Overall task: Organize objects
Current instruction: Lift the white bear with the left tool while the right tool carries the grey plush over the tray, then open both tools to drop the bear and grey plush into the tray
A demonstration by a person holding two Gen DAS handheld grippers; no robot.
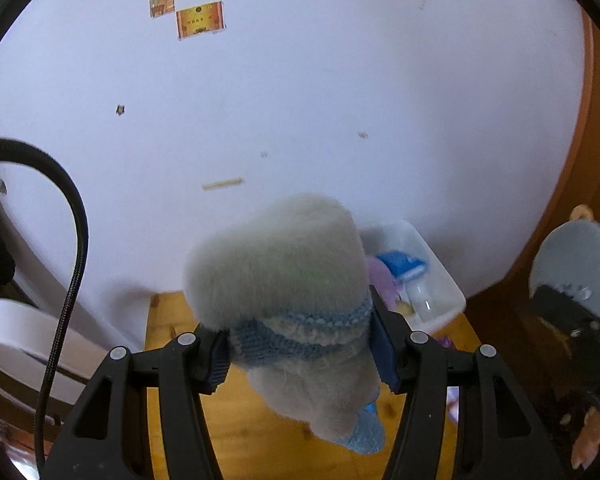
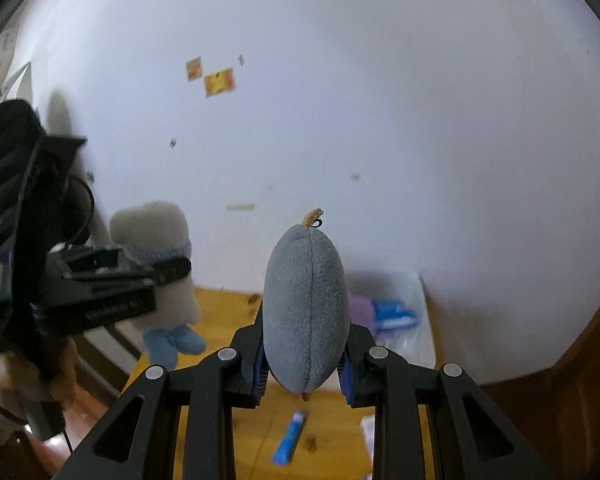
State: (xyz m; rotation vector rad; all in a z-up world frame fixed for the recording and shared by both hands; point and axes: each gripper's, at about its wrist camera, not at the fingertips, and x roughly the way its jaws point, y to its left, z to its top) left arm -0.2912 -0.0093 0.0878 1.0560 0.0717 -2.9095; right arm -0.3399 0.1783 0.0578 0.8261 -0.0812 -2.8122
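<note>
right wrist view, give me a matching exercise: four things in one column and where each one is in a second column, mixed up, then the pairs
Things:
1. grey plush toy
2. white plush toy with blue feet
3. blue tube
4. clear plastic bin

Places:
A. lying flat on the wooden table
B. held in the left claw
C. standing against the wall, items inside
D. held in the right claw

Pairs: 1-D, 2-B, 3-A, 4-C
</note>
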